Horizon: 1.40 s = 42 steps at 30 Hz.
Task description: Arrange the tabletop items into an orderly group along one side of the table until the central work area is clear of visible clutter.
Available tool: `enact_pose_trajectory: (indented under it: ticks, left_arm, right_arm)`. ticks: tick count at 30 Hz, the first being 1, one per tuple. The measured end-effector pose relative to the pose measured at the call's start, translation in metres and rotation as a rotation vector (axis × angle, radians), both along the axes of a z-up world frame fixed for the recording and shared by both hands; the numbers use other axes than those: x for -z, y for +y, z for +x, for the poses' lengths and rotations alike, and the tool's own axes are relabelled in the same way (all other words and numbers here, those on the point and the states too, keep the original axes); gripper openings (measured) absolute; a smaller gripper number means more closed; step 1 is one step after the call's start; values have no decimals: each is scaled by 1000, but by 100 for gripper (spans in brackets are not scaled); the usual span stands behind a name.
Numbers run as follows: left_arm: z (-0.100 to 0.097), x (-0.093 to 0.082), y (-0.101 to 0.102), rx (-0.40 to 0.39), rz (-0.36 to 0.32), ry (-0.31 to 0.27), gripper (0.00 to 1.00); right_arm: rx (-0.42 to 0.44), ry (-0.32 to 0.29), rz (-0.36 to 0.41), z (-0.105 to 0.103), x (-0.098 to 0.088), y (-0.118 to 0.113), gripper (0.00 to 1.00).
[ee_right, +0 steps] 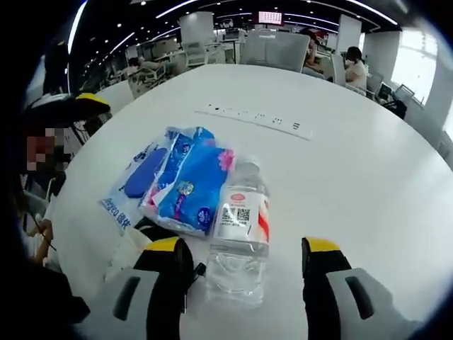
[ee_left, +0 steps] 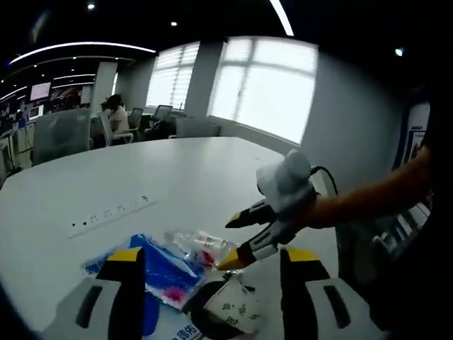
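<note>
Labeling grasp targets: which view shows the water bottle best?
Right gripper view. The water bottle lies full length between the open jaws, label and cap readable, beside the blue packets. In the left gripper view it is small and partly hidden behind the right gripper.

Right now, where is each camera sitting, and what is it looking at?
Left gripper view: rides on the left gripper, facing across the white table toward the windows; the right gripper and the person's forearm show.
Right gripper view: rides on the right gripper, looking down at a lying water bottle between its open jaws.
Shared: table, bottle, blue packets, power strip.
</note>
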State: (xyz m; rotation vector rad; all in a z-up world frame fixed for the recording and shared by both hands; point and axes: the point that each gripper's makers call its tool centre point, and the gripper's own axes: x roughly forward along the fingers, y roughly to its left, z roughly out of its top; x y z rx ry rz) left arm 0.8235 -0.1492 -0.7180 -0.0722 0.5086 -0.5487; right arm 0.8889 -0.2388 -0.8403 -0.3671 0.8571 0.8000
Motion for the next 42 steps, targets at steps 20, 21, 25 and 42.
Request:
enact_pose_trajectory:
  ticks: [20, 21, 25, 42]
  left_arm:
    - [58, 22, -6, -9, -50, 52, 61]
    - [61, 23, -6, -11, -50, 54, 60]
    - [73, 28, -6, -8, -60, 59, 58]
    - [96, 64, -25, 54, -49, 160, 55]
  right_arm:
    - [-17, 7, -6, 10, 21, 19, 50]
    - [-16, 5, -7, 9, 19, 18, 50]
    - [-10, 8, -16, 11, 21, 18, 47]
    - [-42, 15, -79, 14, 38, 25, 42]
